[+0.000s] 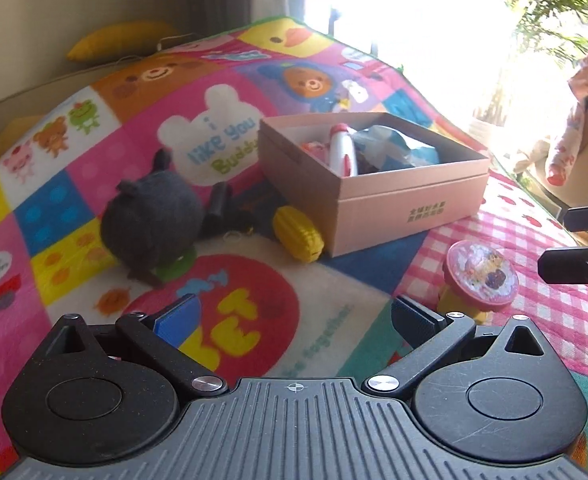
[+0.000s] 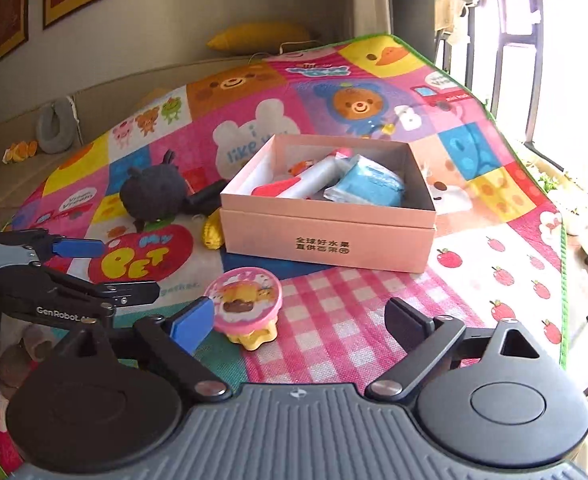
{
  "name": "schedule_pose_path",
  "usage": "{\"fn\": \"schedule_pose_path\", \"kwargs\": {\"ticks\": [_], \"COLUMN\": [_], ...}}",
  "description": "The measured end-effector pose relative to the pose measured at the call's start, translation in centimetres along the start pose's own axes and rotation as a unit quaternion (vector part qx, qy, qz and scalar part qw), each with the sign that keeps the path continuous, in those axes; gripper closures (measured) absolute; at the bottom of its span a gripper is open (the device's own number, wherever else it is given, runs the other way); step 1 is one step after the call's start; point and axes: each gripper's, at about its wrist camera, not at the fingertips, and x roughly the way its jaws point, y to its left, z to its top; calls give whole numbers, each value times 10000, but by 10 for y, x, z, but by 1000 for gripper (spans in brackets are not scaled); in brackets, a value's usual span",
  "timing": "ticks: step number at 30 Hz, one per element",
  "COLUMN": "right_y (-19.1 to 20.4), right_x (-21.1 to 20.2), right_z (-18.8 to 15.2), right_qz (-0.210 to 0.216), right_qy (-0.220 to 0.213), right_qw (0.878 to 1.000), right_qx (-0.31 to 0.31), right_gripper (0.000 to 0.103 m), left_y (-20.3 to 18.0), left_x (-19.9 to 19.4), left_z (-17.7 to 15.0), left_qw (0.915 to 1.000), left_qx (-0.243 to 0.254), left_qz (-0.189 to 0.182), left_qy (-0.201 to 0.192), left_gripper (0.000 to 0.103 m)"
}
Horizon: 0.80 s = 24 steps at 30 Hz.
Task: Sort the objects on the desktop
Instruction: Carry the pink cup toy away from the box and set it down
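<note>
Both grippers empty, fingers apart: left gripper (image 1: 294,320), right gripper (image 2: 300,320). Right view alone shows grey neck pillow (image 2: 55,128) far left; pink box (image 1: 374,196) in both.

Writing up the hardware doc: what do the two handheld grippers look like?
The left gripper and right gripper match: ribbed grey body, round black pivot housings, black linkage arms with silver pins, one blue pad and one black. White "GenRobot" lettering marks the left one's side in the right wrist view. No cables or sleeves visible.
</note>
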Motion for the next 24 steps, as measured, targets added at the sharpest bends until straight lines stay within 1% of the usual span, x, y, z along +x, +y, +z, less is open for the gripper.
{"fn": "schedule_pose_path", "kwargs": {"ticks": [1,4,6,8,10,13,15,18,19,21,24], "right_y": [-7,-26,-36,-44,-51,-60,-65,-67,-66,-62,-59], "right_x": [-1,0,4,12,21,34,35,38,39,40,40], "right_z": [-1,-5,-9,-15,-21,-27,-27,-30,-29,-29,-29], "right_qz": [-18,-57,-97,-102,-134,-51,75,66,33,-37,-78], "right_qy": [-77,-202,-240,-226,-187,-60,-50,42,44,65,80], "right_qw": [9998,9970,9947,9931,9913,9865,9845,9826,9831,9849,9858], "right_qx": [193,743,990,1145,1297,1638,1753,1856,1832,1728,1675], "right_gripper": [2,1,1,0,0,0,0,0,0,0,0], "left_y": [-1,0,1,2,5,8,7,4,4,6,3], "left_x": [7,28,41,53,65,80,91,106,109,112,104], "left_z": [5,23,33,40,44,49,50,52,52,52,46], "left_qw": [9999,9975,9948,9919,9893,9837,9795,9764,9747,9683,9606], "left_qx": [101,392,651,915,1045,1115,1295,1597,1631,1698,1900], "left_qz": [-99,-590,-787,-883,-1022,-1404,-1529,-1436,-1503,-1795,-1975], "left_qy": [5,43,32,14,31,126,188,245,274,368,455], "left_gripper": [0,0,0,0,0,0,0,0,0,0,0]}}
